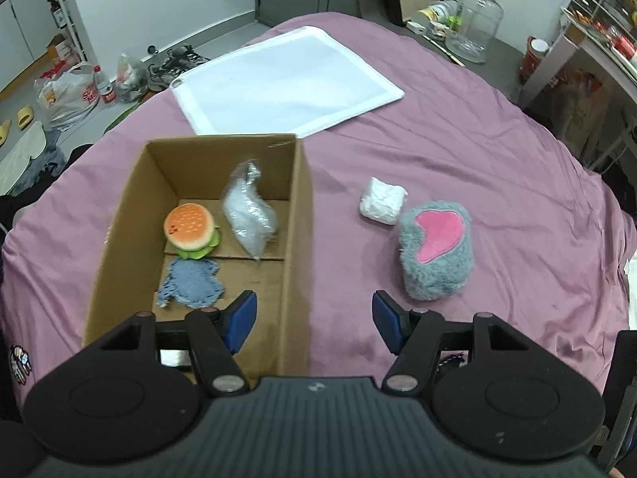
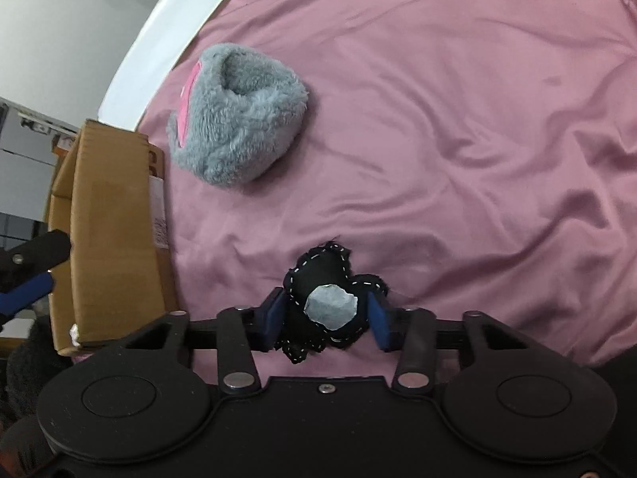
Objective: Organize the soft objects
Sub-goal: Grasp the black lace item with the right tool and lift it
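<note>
The right claw (image 2: 325, 316) pinches a black felt toy (image 2: 318, 290). The left claw (image 1: 314, 316) hangs spread over the box (image 1: 296, 215). Lift the toy well clear of the box's wall.

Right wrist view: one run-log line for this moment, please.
right hand-held gripper: around black felt toy | left hand-held gripper: open | grey plush: outside box

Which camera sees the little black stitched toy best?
The right wrist view. The black stitched toy sits between the right gripper pads, showing its white stitching and grey patch. The left wrist view shows only a sliver of it behind the left gripper, which is open.
</note>
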`<state>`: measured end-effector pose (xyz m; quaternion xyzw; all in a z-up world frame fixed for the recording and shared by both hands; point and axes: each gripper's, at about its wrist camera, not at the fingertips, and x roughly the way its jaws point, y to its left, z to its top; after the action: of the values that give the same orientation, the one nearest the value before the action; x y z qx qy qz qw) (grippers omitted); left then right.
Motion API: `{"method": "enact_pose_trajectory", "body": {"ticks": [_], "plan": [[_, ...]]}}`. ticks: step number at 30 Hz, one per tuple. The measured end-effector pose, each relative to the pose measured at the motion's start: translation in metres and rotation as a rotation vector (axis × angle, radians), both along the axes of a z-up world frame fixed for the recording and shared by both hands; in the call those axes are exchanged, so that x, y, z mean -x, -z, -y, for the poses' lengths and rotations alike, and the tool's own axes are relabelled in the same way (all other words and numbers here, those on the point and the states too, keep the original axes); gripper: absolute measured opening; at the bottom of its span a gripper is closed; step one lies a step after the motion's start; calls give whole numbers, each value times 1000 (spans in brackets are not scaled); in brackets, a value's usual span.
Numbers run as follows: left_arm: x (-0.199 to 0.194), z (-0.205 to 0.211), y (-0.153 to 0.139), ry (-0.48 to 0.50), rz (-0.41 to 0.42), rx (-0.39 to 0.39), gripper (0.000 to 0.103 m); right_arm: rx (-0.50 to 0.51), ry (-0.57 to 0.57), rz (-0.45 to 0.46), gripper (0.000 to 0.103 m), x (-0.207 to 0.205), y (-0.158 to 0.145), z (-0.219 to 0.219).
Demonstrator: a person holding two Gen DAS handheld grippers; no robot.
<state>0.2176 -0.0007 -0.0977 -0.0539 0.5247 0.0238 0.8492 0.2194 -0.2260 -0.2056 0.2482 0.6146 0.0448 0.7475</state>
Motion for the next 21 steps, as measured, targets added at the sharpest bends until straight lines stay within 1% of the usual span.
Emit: {"method": "enact_pose_trajectory", "body": {"ticks": [3, 7, 9, 11, 13, 15, 16, 17, 19, 20, 21], "plan": [[-6, 9, 1, 8, -4, -14, 63, -47, 2, 4, 30, -3, -1, 8], [-16, 15, 2, -4, -8, -17, 63, -85, 12, 16, 27, -8, -6, 22], [-22, 19, 2, -4, -7, -20, 63, -97, 13, 22, 2, -12, -9, 29], [-28, 23, 1, -3, -3, -27, 63, -118, 16, 28, 3, -17, -12, 35], [-34, 25, 1, -6, -1, -31, 63, -95, 8, 46, 2, -21, -15, 38], [-40, 28, 2, -14, -6, -35, 63, -87, 17, 33, 3, -24, -12, 43], [-43, 29, 3, -14, -8, -37, 63, -97, 21, 17, 4, -26, -8, 45], [-45, 31, 4, -13, -10, -40, 63, -108, 25, 2, 9, -26, -4, 46], [-51, 32, 7, -10, -15, -47, 63, -124, 30, -24, 11, -26, 3, 48], [-54, 33, 8, -11, -18, -49, 63, -134, 26, -34, 17, -26, 5, 48], [-56, 33, 9, -14, -21, -51, 63, -146, 17, -46, 33, -26, 7, 47]]}}
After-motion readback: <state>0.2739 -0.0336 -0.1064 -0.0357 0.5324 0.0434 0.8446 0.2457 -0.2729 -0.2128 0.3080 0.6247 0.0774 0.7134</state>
